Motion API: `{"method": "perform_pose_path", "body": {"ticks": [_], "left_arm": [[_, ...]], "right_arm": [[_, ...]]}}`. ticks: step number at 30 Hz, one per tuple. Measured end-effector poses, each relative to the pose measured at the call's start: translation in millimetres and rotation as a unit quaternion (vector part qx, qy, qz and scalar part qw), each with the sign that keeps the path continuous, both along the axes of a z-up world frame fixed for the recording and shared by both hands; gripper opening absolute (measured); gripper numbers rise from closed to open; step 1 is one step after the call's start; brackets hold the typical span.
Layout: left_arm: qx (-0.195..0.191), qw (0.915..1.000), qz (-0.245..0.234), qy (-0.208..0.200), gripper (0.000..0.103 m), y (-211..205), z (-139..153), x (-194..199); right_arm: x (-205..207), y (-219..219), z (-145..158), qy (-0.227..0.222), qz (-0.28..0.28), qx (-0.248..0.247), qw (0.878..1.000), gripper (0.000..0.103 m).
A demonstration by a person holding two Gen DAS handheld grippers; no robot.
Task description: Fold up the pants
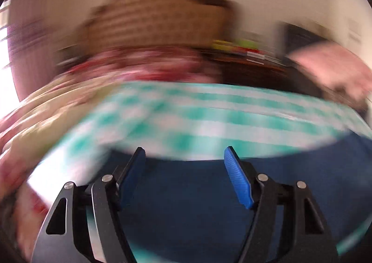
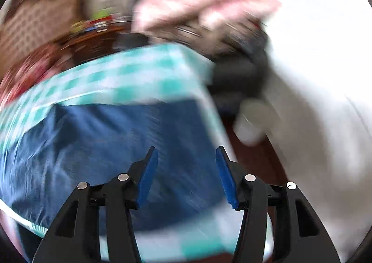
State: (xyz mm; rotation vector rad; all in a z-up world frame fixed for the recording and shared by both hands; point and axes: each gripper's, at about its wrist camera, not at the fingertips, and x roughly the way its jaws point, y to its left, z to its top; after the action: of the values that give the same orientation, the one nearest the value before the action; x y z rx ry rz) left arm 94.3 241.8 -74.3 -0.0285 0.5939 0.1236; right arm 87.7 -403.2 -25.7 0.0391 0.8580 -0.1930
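lying flat on the checked cloth [image 2: 130, 72], blue pants [image 2: 111, 146] run crosswise

A teal-checked tablecloth [image 2: 130, 76] (badly blurred) covers the table, with blue pants [image 2: 111, 146] lying flat on it.

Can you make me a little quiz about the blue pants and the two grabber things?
1. True or false: the left gripper is squeezing the blue pants.
2. What lies under the pants?
A. a bare wooden board
B. a green and white checked cloth
C. a black rug
3. Fill in the missing word: the pads on the fingers of the right gripper are ____ in colour.

Key
1. False. Its fingers stand apart with nothing between them, above the pants.
2. B. The checked cloth shows all around the pants in both views.
3. Blue. That gripper is open too, with nothing pinched.
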Motion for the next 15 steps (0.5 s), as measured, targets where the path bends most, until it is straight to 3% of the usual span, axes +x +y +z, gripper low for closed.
{"method": "perform_pose_path", "body": {"ticks": [3,5,7,10,15], "left_arm": [[-0.031,0.9908,-0.128,0.029,0.069,-106,-6,36],[-0.045,0.981,-0.185,0.038,0.061,-155,-11,45],[-0.041,0.969,-0.241,0.033,0.058,-208,-11,45],[-0.047,0.9532,-0.297,0.031,0.057,-262,-12,44],[-0.042,0.9254,-0.374,0.04,0.058,-365,-11,71]], "right_arm": [[57,49,-19,0.004,0.09,-0.026,0.996,0.05],[92,64,-41,0.026,0.137,-0.023,0.99,0.045],[119,62,-65,0.047,0.114,-0.069,0.99,0.04],[128,44,-75,0.033,0.091,-0.015,0.995,0.039],[120,48,-80,-0.002,0.075,-0.021,0.997,0.043]]}}
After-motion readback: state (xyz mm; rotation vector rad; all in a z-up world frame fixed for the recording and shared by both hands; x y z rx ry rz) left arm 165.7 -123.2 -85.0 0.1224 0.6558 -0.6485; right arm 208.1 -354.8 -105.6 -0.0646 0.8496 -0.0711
